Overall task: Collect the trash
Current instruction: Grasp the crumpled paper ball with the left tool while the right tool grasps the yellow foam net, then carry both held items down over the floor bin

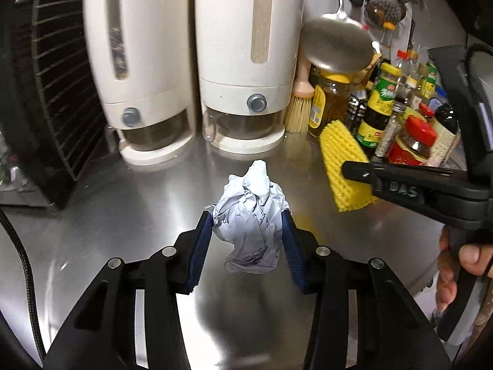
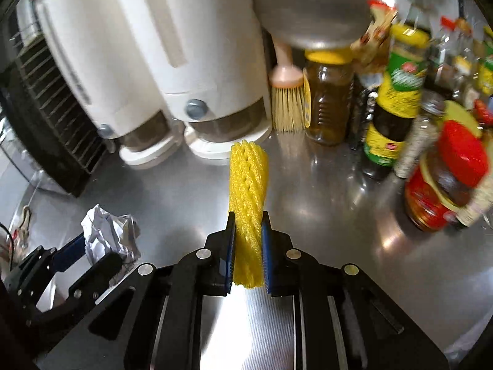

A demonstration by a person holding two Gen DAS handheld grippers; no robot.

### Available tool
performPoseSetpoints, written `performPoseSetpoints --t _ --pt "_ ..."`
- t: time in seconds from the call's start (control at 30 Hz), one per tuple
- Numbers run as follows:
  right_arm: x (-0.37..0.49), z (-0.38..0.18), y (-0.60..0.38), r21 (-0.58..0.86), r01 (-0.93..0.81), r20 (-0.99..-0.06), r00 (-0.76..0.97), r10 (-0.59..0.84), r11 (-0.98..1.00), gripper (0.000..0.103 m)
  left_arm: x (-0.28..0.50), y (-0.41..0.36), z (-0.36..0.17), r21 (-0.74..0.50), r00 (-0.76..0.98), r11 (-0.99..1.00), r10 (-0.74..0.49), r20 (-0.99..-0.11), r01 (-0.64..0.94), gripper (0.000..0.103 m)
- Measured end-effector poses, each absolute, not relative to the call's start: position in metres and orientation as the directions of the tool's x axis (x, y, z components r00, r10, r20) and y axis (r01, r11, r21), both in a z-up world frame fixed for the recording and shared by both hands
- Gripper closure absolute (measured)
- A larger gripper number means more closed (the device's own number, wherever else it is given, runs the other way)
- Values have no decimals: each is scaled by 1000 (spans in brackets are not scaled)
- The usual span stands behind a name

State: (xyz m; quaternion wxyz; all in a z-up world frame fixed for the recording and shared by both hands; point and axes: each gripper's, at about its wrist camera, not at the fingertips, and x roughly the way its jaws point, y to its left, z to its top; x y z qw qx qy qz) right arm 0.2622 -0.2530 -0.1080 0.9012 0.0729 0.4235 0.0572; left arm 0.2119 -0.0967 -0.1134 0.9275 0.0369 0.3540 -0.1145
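My left gripper is shut on a crumpled white paper ball and holds it over the steel counter. The ball and the left gripper also show at the lower left of the right wrist view. My right gripper is shut on a yellow foam fruit net, which sticks out forward between its blue pads. In the left wrist view the net and the right gripper are at the right, beside the paper ball.
Two white dispensers stand at the back of the steel counter, a black slatted appliance at the left. A brush, oil bottle, sauce bottles and a red-lidded jar crowd the back right. Ladles hang above.
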Motion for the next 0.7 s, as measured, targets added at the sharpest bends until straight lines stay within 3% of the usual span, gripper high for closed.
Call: performPoseSetpoints --t 0.33,0.7 --pt "140 -57 -243 153 -56 -668 730 145 987 87 113 -69 -85 -19 762 976 -182 -621 218 60" --pt "30 -70 -230 99 -66 -604 789 113 993 87 26 -51 -101 -30 779 979 -178 -601 201 60"
